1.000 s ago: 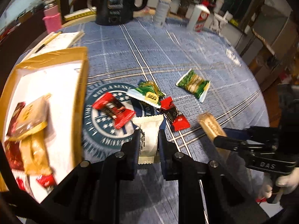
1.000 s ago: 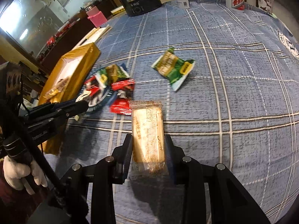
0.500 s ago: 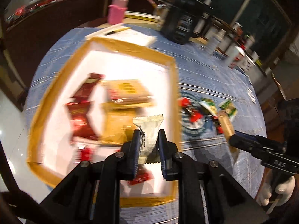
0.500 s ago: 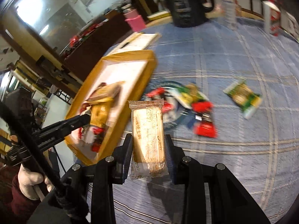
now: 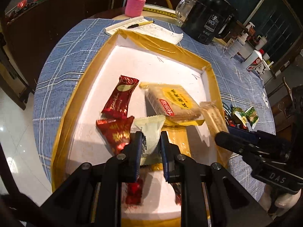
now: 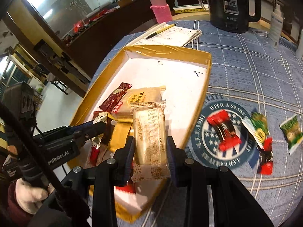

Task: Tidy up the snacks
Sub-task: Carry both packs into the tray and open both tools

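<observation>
Holding both over gold-rimmed box (image 5: pixel 211 70): your left tongs (image 5: pixel 151 141) pinching white packet (image 5: pixel 150 132), right tongs (image 6: pixel 150 145) pinching beige cake bar (image 6: pixel 149 132); loose snacks (image 6: pixel 225 130) on tabletop (image 6: pixel 246 66), blurred, maybe four.

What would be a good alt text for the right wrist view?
The right claw grips a clear-wrapped pale cake bar above a gold-edged box already holding snacks. The left claw reaches in beside it; red and green snacks lie on the blue tablecloth.
</observation>
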Demonstrator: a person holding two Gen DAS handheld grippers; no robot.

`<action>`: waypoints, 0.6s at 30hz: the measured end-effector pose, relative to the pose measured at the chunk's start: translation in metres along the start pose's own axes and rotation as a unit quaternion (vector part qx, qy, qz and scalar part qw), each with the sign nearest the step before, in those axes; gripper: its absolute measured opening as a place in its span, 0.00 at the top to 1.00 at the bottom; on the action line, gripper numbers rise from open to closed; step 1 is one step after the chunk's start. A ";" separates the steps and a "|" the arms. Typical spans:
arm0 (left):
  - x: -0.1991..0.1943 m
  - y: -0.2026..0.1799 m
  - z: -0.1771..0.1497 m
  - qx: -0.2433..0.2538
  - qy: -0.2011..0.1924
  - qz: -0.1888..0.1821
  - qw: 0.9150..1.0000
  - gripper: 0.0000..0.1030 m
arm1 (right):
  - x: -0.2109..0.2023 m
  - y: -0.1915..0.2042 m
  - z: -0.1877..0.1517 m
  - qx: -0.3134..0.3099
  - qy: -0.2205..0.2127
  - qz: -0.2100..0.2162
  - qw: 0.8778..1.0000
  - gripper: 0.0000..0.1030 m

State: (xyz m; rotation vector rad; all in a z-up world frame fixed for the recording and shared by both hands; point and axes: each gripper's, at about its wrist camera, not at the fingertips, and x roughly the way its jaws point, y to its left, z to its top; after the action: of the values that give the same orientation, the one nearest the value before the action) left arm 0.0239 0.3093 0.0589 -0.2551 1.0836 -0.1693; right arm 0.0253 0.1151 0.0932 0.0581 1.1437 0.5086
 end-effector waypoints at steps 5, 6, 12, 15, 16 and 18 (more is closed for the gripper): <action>0.014 0.005 0.012 0.013 0.014 0.002 1.000 0.80 | 0.020 0.001 0.016 0.010 0.005 -0.029 1.000 0.68; 0.016 0.006 0.014 0.014 0.016 0.003 1.000 0.80 | 0.024 0.001 0.020 0.011 0.007 -0.033 0.999 0.68; 0.019 0.010 0.019 0.006 0.023 -0.011 1.000 0.78 | 0.040 0.002 0.029 0.016 0.019 -0.044 0.999 0.68; 0.011 0.013 0.018 0.000 0.019 -0.021 1.000 0.69 | 0.039 -0.001 0.028 0.026 0.015 -0.034 0.999 0.65; 0.008 0.014 0.017 -0.002 0.016 -0.023 1.000 0.66 | 0.037 -0.002 0.027 0.032 0.014 -0.027 0.999 0.63; -0.002 0.014 0.015 -0.007 0.004 -0.027 1.000 0.56 | 0.031 -0.005 0.027 0.041 0.005 -0.019 0.999 0.56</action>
State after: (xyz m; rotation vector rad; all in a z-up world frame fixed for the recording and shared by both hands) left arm 0.0366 0.3248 0.0638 -0.2972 1.0876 -0.2112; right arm 0.0601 0.1294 0.0767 0.1038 1.1739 0.4290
